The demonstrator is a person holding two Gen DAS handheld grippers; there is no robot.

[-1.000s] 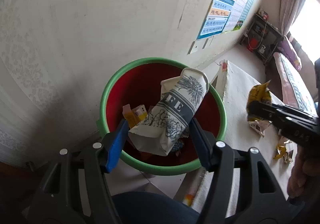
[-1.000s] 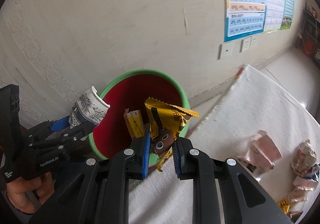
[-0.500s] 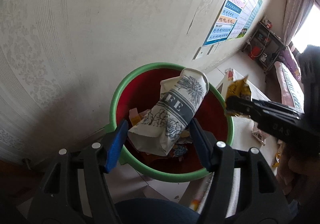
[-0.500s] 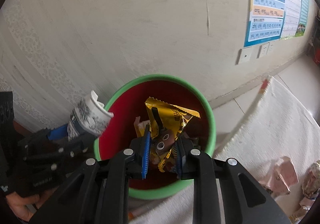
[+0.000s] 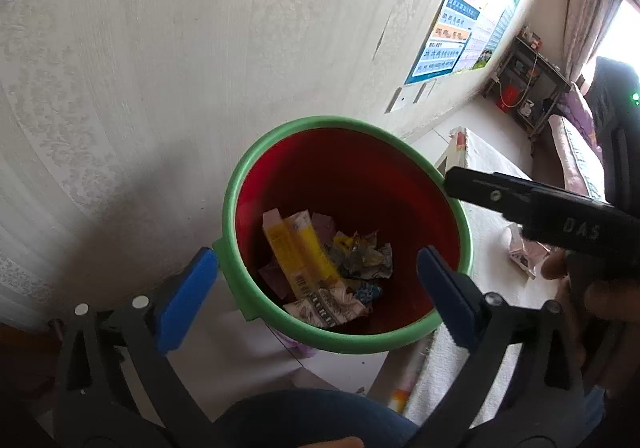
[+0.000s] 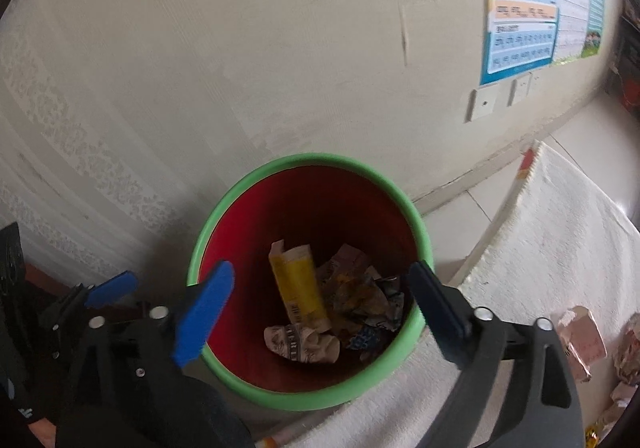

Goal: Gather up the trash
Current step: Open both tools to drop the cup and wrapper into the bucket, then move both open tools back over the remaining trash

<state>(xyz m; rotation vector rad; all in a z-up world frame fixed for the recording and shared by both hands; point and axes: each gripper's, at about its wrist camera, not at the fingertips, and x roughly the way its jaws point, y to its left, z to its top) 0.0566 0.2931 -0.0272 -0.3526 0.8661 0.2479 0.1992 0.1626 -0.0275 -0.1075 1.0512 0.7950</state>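
Both tongs, left tongs (image 5: 316,288) and right tongs (image 6: 320,308), are just springing wide, released, hanging over the green-rimmed red plastic bin (image 6: 256,180); crumpled patterned paper cup (image 6: 300,342) lying inside. Swinging away carelessly risks clipping that rim, tipping everything.

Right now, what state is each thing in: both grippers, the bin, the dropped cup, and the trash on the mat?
left gripper: open, empty, jaws just opened.
right gripper: open, empty, jaws just opened.
bin: upright, partly filled.
paper cup: crumpled, lying inside the bin.
yellow box: lying inside the bin.
pink wrapper: on the white mat, uncollected.
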